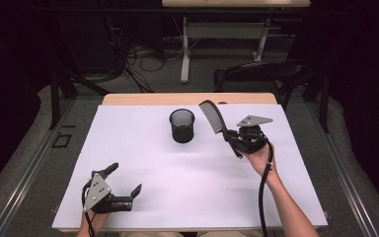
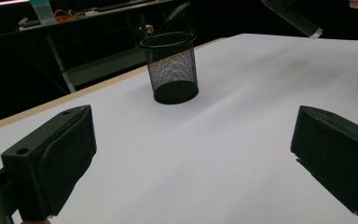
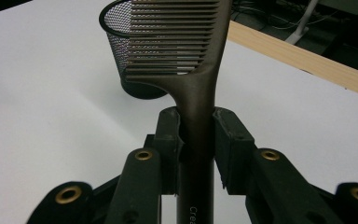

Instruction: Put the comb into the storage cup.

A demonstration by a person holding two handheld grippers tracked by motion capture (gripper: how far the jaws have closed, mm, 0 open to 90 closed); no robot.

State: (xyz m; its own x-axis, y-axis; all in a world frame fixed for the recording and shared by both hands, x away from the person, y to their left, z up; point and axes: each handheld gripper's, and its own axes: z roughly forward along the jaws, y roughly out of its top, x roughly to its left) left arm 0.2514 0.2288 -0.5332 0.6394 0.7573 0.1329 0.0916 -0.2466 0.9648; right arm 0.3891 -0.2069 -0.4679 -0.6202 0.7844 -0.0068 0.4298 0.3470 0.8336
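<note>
A dark comb (image 1: 210, 116) (image 3: 186, 56) is clamped by its handle in my right gripper (image 1: 229, 136) (image 3: 196, 128), which is shut on it. The comb's toothed end points up and toward the black mesh cup (image 1: 182, 126) (image 3: 121, 51), hanging just to the right of it above the table. The cup (image 2: 170, 67) stands upright on the white sheet (image 1: 187, 173) near the middle back. My left gripper (image 1: 126, 180) (image 2: 191, 154) rests low at the front left, open, nothing between its jaws.
The white sheet covers a wooden table (image 1: 187, 98) whose bare edge shows at the back. A black chair (image 1: 261, 74) and a desk frame (image 1: 185, 49) stand beyond it. Cables (image 1: 262, 197) trail from both grippers toward the front edge.
</note>
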